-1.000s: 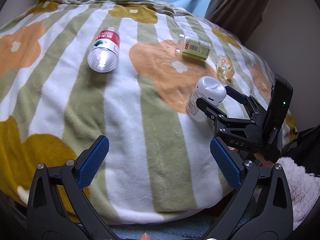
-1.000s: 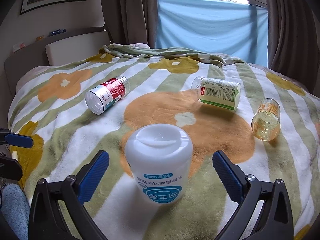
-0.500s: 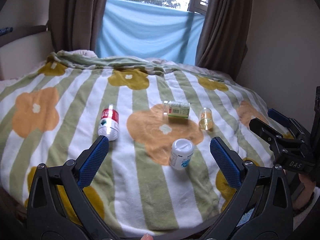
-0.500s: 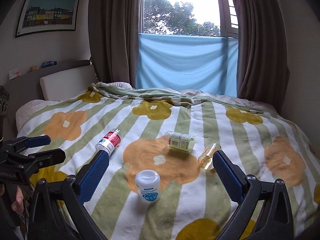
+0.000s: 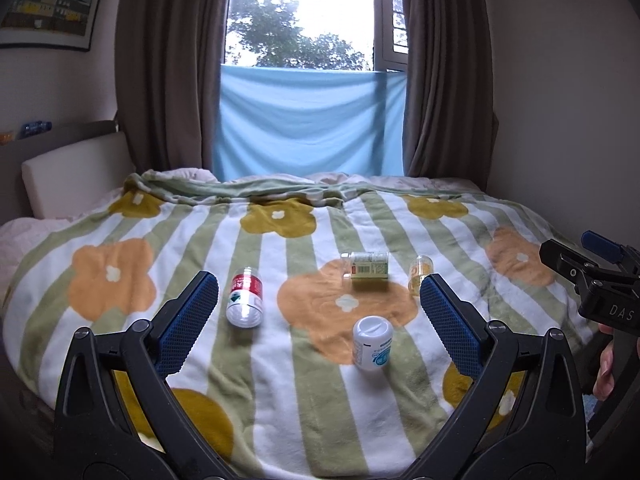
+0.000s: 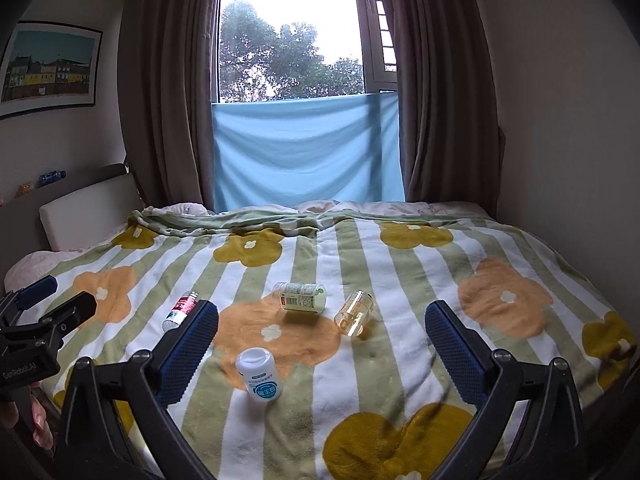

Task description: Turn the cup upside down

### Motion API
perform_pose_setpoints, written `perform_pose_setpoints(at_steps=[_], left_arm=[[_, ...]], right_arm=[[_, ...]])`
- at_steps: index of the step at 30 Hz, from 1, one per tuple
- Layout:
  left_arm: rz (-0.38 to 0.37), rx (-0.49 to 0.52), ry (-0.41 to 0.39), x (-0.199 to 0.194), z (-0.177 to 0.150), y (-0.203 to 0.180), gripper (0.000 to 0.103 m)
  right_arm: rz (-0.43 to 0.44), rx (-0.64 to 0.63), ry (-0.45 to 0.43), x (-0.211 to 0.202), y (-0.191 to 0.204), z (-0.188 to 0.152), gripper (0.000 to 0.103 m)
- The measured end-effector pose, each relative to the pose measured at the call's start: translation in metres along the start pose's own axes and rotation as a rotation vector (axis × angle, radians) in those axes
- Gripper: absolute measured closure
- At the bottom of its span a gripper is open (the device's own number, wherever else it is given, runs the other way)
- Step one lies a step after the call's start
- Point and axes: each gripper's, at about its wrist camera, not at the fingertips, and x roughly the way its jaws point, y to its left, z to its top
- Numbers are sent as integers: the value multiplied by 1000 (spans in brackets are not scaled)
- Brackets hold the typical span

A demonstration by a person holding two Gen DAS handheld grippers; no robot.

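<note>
Cup first: I see the white cup standing on the striped blanket, at the near edge of an orange flower print. Its flat bottom faces up and the writing on its side reads upside down. Nothing touches it.

I see my left gripper with its blue fingers spread wide and holding nothing. My right gripper looks the same, wide apart and holding nothing. Both are well back from the cup.

Three other things lie on their sides farther back on the bed. The red bottle is off to the left. The green bottle is behind the cup, and the small yellow jar lies just beside it on the right. They are all apart from the cup.

A blue cloth hangs across the lower part of the window, with brown curtains on both sides.
</note>
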Motion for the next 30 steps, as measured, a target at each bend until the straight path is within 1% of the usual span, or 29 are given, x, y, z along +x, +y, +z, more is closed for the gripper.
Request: perform_pose_setpoints(at_steps=[5,12,30], left_arm=[[0,-3,-8,-4,1,1,2],[4,-2,-3,-4,0,0,2],[9,-3,-7,-5,-2,3,2]], right_arm=[[-10,-17,-19,-9,4,2,0],[-14,-33,-18,-12,10,2,0],[-21,-35,-31,-15,5,7,0]])
